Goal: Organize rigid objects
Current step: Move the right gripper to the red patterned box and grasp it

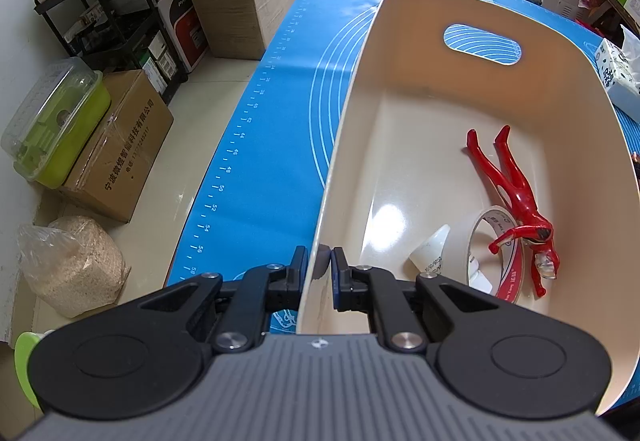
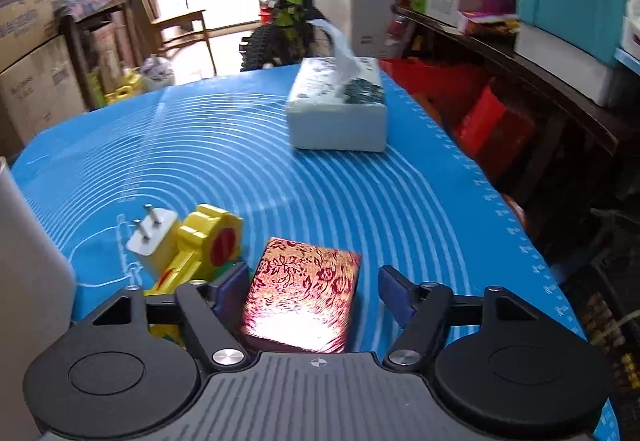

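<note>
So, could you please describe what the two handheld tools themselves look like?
The left tool and right tool match: black linkage arms with silver rivets, round black discs at each side, blue-padded fingers, and a ribbed grey body bearing a small crosshair mark. No cables or sleeves show.

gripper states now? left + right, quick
Left gripper: shut on the cream bin's rim, one finger inside, one outside.
Right gripper: open, straddling the red-and-gold patterned box; a gap shows at the right finger, so no grip yet.
</note>
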The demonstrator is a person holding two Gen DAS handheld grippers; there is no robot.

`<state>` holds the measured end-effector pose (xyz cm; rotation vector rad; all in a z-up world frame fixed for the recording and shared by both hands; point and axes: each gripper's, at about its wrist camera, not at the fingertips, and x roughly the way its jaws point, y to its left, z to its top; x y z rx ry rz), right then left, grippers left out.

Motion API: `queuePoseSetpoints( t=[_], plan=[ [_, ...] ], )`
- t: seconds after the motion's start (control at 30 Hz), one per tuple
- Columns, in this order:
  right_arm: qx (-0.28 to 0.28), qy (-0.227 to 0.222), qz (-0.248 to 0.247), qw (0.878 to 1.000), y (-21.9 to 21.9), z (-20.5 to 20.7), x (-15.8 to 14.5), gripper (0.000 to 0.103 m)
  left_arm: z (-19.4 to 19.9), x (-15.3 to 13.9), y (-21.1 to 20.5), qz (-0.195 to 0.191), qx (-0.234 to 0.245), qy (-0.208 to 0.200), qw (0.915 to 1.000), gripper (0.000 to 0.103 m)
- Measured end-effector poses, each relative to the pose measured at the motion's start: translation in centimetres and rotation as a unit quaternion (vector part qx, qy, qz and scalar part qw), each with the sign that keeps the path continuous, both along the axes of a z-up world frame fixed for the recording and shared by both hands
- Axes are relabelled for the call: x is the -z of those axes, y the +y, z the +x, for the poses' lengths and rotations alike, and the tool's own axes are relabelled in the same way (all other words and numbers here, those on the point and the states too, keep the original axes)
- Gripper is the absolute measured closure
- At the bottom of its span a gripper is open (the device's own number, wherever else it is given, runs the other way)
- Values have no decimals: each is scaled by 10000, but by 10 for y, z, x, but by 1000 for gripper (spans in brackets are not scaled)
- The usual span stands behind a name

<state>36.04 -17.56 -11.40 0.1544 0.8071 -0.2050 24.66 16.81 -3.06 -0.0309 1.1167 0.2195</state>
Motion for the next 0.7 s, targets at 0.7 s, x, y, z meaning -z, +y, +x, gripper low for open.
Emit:
queuePoseSetpoints(
  t=[0.7],
  plan=[
    [14,-874,644,9941,-7,-25,-54,45,0,0,1,5,-4,4,10000,89]
  ],
)
